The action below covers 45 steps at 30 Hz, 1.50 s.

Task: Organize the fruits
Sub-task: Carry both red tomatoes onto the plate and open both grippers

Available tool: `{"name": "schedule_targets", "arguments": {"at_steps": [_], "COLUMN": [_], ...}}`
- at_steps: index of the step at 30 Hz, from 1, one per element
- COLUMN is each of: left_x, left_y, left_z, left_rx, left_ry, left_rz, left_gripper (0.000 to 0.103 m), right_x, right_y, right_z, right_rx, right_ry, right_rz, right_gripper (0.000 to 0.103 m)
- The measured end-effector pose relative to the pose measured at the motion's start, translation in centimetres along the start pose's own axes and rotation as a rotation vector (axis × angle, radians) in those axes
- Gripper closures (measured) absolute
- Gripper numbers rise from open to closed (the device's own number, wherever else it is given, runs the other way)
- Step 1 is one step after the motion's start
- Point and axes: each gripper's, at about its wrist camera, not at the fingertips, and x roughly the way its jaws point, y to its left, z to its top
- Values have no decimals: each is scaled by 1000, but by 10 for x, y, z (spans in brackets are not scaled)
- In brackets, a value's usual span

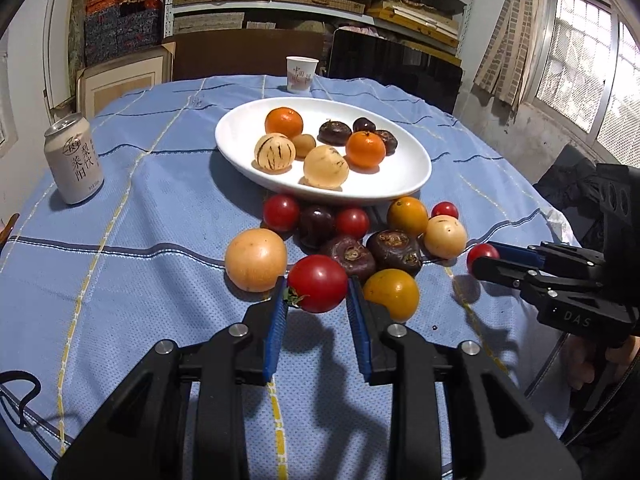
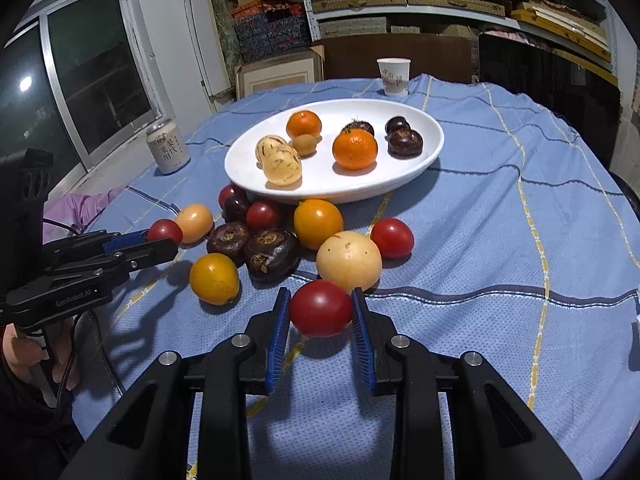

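Observation:
A white oval plate (image 1: pixel 404 184) (image 2: pixel 424 156) holds oranges, striped pale melons, a small brown fruit and dark water chestnuts. Loose fruits lie on the blue cloth in front of it: red and yellow tomatoes, dark chestnuts, pale round fruits. My left gripper (image 1: pixel 318 304) is shut on a red tomato (image 1: pixel 318 283), held just above the cloth; it shows in the right wrist view (image 2: pixel 160 240) too. My right gripper (image 2: pixel 321 316) is shut on another red tomato (image 2: pixel 321 308); it appears in the left wrist view (image 1: pixel 486 259) at the right.
A white drink can (image 1: pixel 74 160) (image 2: pixel 167 152) stands at the left of the table. A paper cup (image 1: pixel 301 74) (image 2: pixel 394 76) stands behind the plate. Shelves with boxes and a dark board line the back wall.

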Motion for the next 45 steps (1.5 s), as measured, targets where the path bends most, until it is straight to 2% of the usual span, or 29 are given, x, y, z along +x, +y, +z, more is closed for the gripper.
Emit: {"name": "schedule_targets", "arguments": {"at_steps": [4,8,12,21,28,36,42,44,45], "left_x": [-5,-6,-5,16,50,91,106,109,109], "left_y": [-2,-6,-10,-35,-49,-52,-50,-49,-48], "left_z": [0,2,18,69,94,98,98,98,99], "left_rx": [7,17,18,62,79,83,80,75,71], "left_ry": [-16,-12,-20,-49,-18,53,78,87,88], "left_rz": [1,-1,-7,-31,-48,-50,-48,-42,-43], "left_gripper": [74,74,74,74,74,74,74,74,73], "right_x": [-8,-7,-12,-28,3,46,59,60,60], "right_y": [-1,-7,-5,-18,-42,-55,-52,-51,-49], "right_z": [0,1,8,70,107,111,113,115,116], "right_rx": [4,31,17,-32,-34,-19,-27,-38,-45], "right_ry": [-39,-35,-51,-145,-123,-64,-54,-59,-69], "right_rz": [13,21,26,-39,-65,-53,-43,-49,-45], "right_gripper": [72,72,72,72,72,72,72,69,62]}}
